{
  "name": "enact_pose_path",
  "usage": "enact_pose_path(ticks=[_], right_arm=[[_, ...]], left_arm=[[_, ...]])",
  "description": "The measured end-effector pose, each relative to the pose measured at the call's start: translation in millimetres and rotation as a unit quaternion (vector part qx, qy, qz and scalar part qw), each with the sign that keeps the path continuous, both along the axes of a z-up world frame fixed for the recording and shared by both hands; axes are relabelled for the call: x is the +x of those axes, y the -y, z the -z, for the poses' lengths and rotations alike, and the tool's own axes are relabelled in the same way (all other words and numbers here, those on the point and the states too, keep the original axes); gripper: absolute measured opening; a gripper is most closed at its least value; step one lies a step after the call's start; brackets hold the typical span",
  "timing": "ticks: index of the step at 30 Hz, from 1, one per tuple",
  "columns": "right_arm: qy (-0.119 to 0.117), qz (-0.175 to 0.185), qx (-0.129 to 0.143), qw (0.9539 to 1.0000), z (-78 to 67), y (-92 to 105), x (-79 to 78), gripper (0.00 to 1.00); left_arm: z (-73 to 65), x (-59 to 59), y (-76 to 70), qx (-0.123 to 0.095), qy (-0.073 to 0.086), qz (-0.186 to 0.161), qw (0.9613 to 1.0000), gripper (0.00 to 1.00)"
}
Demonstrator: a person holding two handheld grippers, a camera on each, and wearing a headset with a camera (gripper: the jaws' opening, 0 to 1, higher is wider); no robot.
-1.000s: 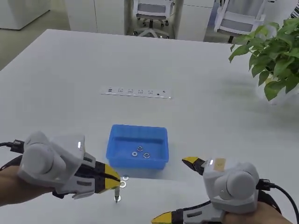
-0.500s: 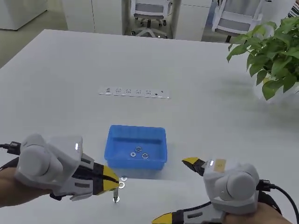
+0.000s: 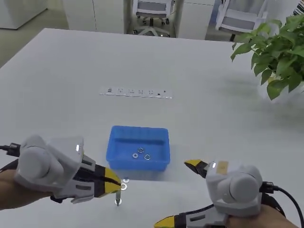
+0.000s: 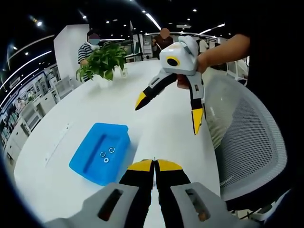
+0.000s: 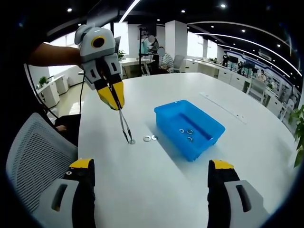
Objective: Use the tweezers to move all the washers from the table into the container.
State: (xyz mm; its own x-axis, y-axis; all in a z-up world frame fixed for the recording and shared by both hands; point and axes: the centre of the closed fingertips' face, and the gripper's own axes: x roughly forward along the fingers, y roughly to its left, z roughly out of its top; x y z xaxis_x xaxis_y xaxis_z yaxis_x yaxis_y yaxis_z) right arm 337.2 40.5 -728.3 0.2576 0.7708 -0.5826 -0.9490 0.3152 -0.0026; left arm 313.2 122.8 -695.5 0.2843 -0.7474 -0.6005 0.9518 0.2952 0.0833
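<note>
My left gripper (image 3: pixel 115 183) is shut on slim metal tweezers (image 3: pixel 118 195) that point down at the white table. In the right gripper view the tweezers (image 5: pixel 125 126) hang from the left gripper (image 5: pixel 115 100), and their tips rest at a washer (image 5: pixel 131 141); whether they pinch it I cannot tell. Two more washers (image 5: pixel 150 138) lie just beside it, also seen as washers (image 3: pixel 124 184) in front of the blue container (image 3: pixel 139 144). Three washers (image 3: pixel 140 154) lie inside the container. My right gripper (image 3: pixel 176 193) hovers open at the near right, holding nothing.
A white power strip (image 3: pixel 136 92) lies beyond the container. A potted plant (image 3: pixel 278 54) stands at the far right of the table (image 3: pixel 213 109). Office chairs (image 3: pixel 154 14) stand behind the far edge. A mesh chair (image 4: pixel 247 137) is close by the person.
Nothing has visibly changed beyond a slight shift of the head camera; both grippers and the tweezers stay where they were.
</note>
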Motion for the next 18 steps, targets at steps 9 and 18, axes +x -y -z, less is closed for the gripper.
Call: enact_pose_path(ticks=[9, 18], right_arm=[[0.000, -0.022, 0.002, 0.9997, -0.7, -3.8, -5.5, 0.93], [0.012, -0.074, 0.005, 0.9972, -1.8, -23.2, -11.7, 0.75]], left_arm=[[-0.6, -3.8, -1.3, 0.001, -0.005, 0.007, 1.0000, 0.05], [-0.6, -6.5, -1.2, 0.008, -0.005, 0.016, 0.9998, 0.05]])
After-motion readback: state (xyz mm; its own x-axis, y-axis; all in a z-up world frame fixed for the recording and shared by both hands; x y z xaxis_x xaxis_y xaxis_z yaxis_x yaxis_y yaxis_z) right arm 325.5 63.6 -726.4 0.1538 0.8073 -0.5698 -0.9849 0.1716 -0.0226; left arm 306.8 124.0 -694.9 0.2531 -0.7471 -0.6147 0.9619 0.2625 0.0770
